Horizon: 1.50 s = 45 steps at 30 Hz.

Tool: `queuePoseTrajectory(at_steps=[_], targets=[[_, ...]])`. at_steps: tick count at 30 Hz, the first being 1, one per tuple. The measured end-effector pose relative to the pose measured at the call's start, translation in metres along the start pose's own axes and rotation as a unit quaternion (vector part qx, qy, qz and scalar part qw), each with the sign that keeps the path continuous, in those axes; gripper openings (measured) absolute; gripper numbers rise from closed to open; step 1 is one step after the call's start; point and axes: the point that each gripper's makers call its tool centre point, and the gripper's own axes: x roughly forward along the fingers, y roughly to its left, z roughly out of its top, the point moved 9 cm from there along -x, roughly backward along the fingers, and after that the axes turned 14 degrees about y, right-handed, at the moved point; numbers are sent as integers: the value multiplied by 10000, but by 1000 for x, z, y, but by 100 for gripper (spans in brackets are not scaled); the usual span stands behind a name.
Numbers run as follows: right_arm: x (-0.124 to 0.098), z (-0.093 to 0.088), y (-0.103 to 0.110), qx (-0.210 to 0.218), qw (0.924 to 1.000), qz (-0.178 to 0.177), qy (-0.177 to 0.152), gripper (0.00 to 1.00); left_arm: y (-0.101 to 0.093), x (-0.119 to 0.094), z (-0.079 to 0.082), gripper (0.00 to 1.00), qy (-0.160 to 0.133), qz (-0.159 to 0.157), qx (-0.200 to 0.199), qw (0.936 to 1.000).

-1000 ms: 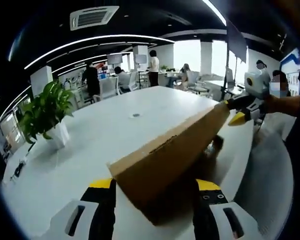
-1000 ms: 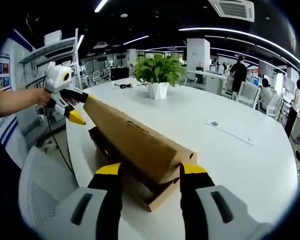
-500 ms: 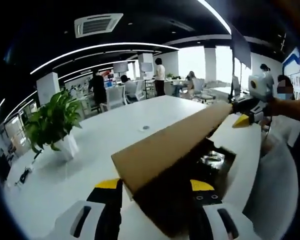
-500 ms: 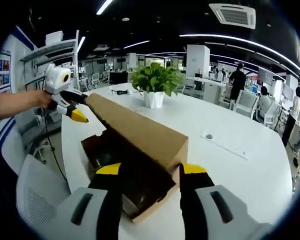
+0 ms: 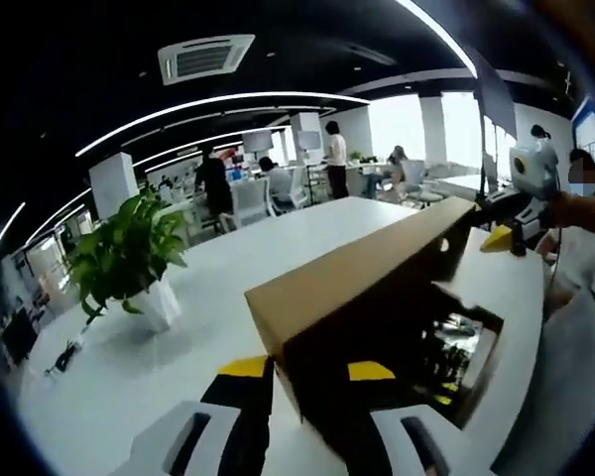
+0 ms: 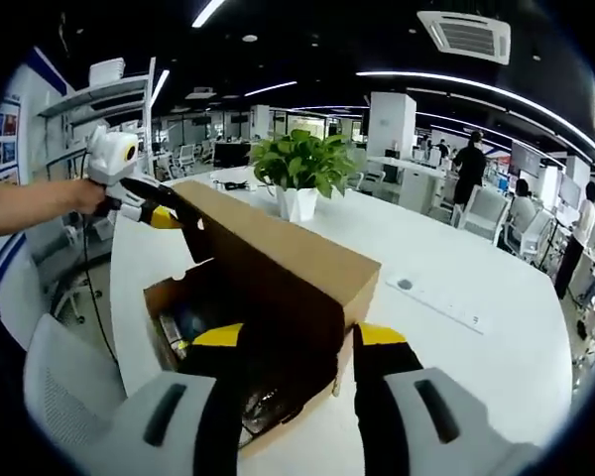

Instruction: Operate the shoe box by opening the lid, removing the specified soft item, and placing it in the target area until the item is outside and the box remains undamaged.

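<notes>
A brown cardboard shoe box stands on a white table, its lid swung up on edge. My left gripper is shut on one end of the lid, and in the right gripper view it pinches the far corner. At the other end my right gripper is shut on the lid, and it appears at the far end in the left gripper view. The dark interior holds glossy contents that I cannot make out.
A potted plant stands on the white table beyond the box. A grey chair sits at the table's near edge. People and desks fill the office behind.
Both grippers have lifted the lid from low over the box to standing up on edge. The box's inside has come into sight.
</notes>
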Motion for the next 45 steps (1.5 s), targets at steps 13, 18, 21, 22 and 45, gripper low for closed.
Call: queuePoseTrajectory(at_steps=[13,18,21,22,45], targets=[[8,10,-20,78,9998,-190,-80,27,25,13,9,7,-78,244,-73,9996],[11,11,-25,50,9997,-221,-122,26,29,19,13,6,-103,304,-123,9994],[17,11,-29,137,9996,-212,-116,29,29,20,14,5,-108,328,-151,9993],[18,7,-31,176,9995,-240,-62,30,29,20,14,5,-106,342,-141,9993],[59,-43,-37,581,9964,-281,549,9,42,45,26,5,-137,440,-238,9987]])
